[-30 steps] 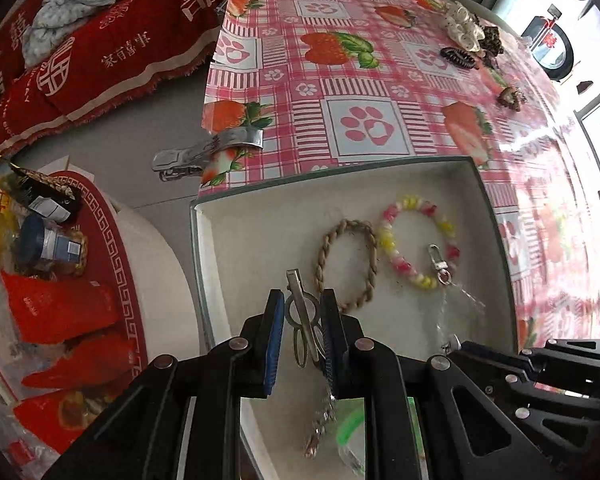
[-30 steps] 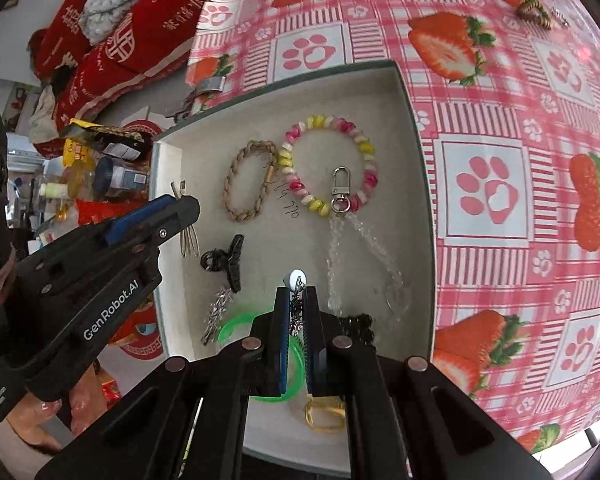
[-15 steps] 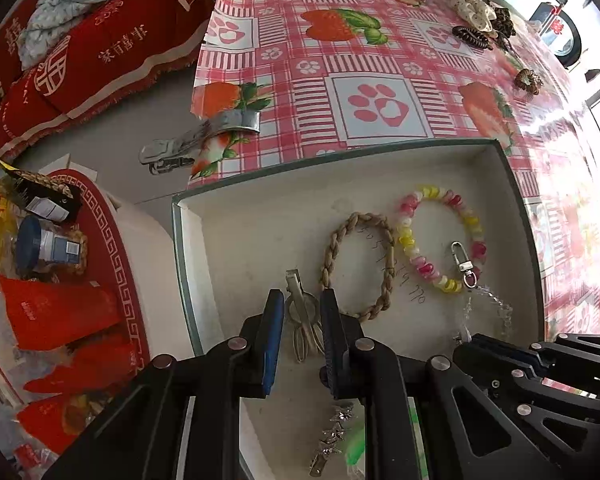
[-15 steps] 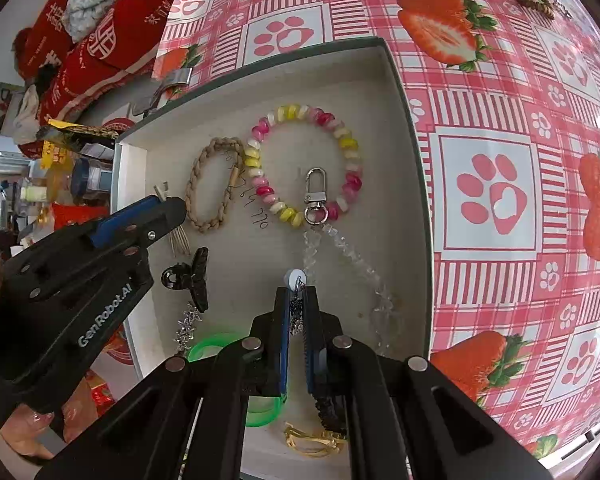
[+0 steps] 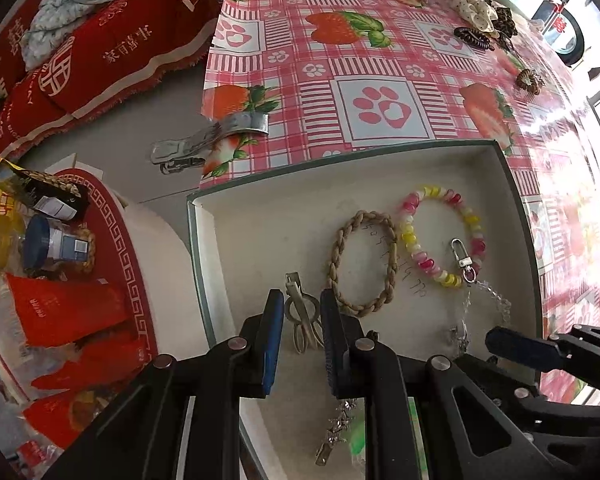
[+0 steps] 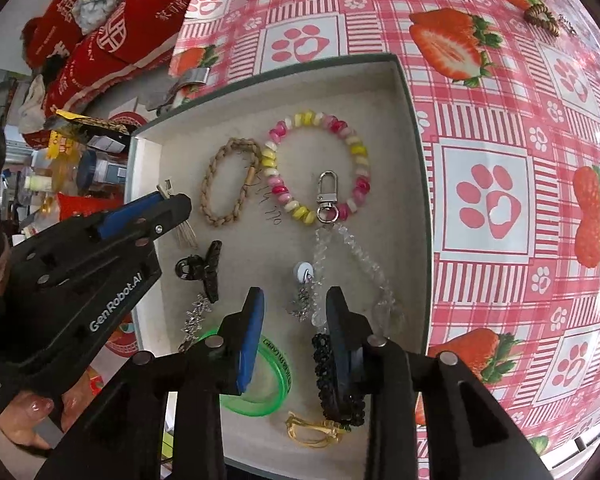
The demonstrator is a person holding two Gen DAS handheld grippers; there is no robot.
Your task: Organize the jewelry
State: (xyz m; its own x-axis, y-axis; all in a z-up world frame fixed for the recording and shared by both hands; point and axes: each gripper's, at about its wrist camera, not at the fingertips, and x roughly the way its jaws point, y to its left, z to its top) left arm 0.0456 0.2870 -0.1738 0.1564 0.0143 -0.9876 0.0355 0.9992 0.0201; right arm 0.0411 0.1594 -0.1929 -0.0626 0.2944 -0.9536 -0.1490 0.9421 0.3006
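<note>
1. Step in hand: placing pieces into the shallow box [image 6: 416, 184], centre of the right wrist view. The right gripper [image 6: 296, 336] has just been opening; its jaws now stand spread, with a small silver dangle earring [image 6: 304, 288] with a white disc top lying loose between the tips, pads off it. Looks like a release just made.
2. Left gripper [image 5: 298, 336], lower centre of the left wrist view, is narrowed on a silver metal hair clip [image 5: 300, 312], which stands off the box floor between the blue pads, so pinched.
3. Next move, my guess: set the clip down in the bare left part of the box floor, and lift the right gripper clear without snagging the earring chain.
4. Already in the box: braided tan cord bracelet [image 6: 228, 184], oval; glossy pink-yellow bead bracelet [image 6: 320, 164] with a metal lobster clasp; clear faceted bead strand [image 6: 364, 264]; black plastic claw clip [image 6: 204, 272]; translucent green bangle [image 6: 276, 376]; black beaded band [image 6: 324, 368]; gold piece at lower edge [image 6: 312, 432].
5. More hair ties remain on the strawberry-print oilcloth surface [image 5: 380, 60], upper right of the left wrist view.
</note>
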